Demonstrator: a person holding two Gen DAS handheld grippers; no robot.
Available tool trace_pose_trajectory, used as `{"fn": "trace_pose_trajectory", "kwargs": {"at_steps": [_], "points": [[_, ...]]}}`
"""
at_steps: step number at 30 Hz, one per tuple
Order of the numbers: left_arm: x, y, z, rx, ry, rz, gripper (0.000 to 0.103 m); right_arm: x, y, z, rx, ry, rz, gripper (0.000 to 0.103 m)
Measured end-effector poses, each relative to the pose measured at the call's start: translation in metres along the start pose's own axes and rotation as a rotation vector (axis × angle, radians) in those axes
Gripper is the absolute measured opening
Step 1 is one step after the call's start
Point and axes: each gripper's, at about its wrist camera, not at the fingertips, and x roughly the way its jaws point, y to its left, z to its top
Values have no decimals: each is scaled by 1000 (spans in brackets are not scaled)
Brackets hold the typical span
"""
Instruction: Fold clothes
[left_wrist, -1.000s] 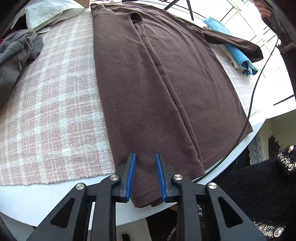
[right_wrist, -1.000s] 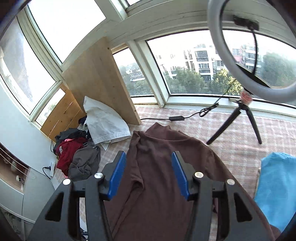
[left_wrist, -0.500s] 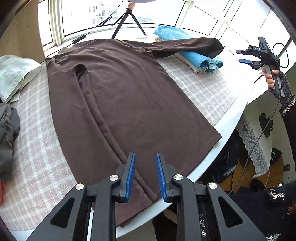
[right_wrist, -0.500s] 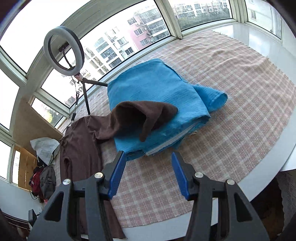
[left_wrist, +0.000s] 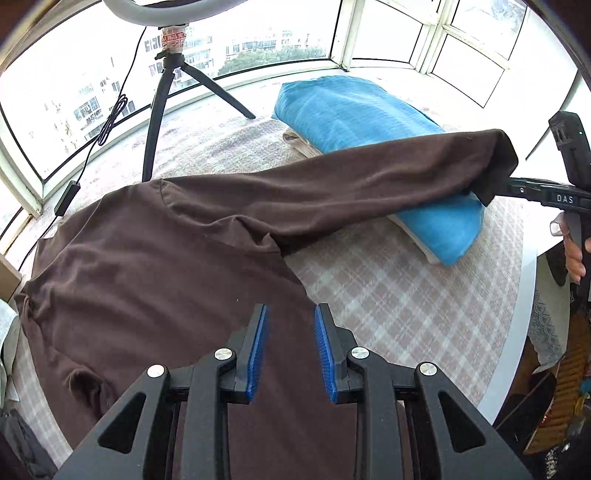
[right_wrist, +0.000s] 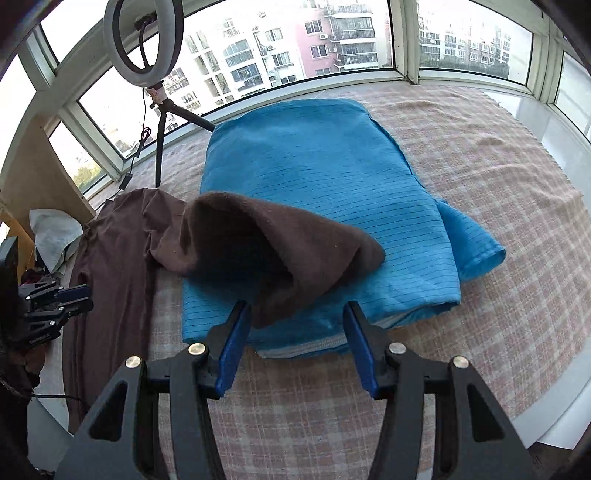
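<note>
A brown long-sleeved garment (left_wrist: 155, 280) lies spread on the checked tablecloth (left_wrist: 399, 310). One sleeve (left_wrist: 351, 184) stretches right, over a folded blue garment (left_wrist: 354, 110). My left gripper (left_wrist: 290, 332) is open and empty, above the brown body. My right gripper (right_wrist: 297, 321) is open, its jaws on either side of the sleeve cuff (right_wrist: 295, 251), which rests on the blue garment (right_wrist: 332, 192). In the left wrist view the right gripper (left_wrist: 491, 184) is at the cuff, its fingertips hidden by the cloth.
A ring light on a tripod (left_wrist: 166, 92) stands at the back with its cable (left_wrist: 107, 125). A white garment (right_wrist: 51, 232) and dark clothes lie far left. The white table edge (left_wrist: 524, 332) curves at the right. Windows surround the table.
The left gripper has swung from the hem up over the brown body toward the sleeve. The right gripper has closed in on the sleeve cuff, which now lies between its open jaws.
</note>
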Motion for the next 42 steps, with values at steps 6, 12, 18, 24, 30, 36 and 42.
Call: {"fn": "trace_pose_trajectory", "kwargs": {"at_steps": [6,12,18,24,30,36,42], "points": [[60,9,29,-15,118,10,25,-1,-12,34,44,84,134,4],[77,4,37,37,141,51,25,-41,-4,81,5,51,193,4],[74,0,31,115,127,75,7,-48,-14,129,27,33,149,4],[30,24,18,66,58,-60,7,-5,-81,132,198,119,11,3],[37,32,14,52,113,-132,12,15,-110,129,244,167,-9,6],[42,15,16,120,116,-114,16,-22,-117,105,226,49,38,42],[48,9,20,152,134,-99,16,-14,-115,74,167,6,33,43]]}}
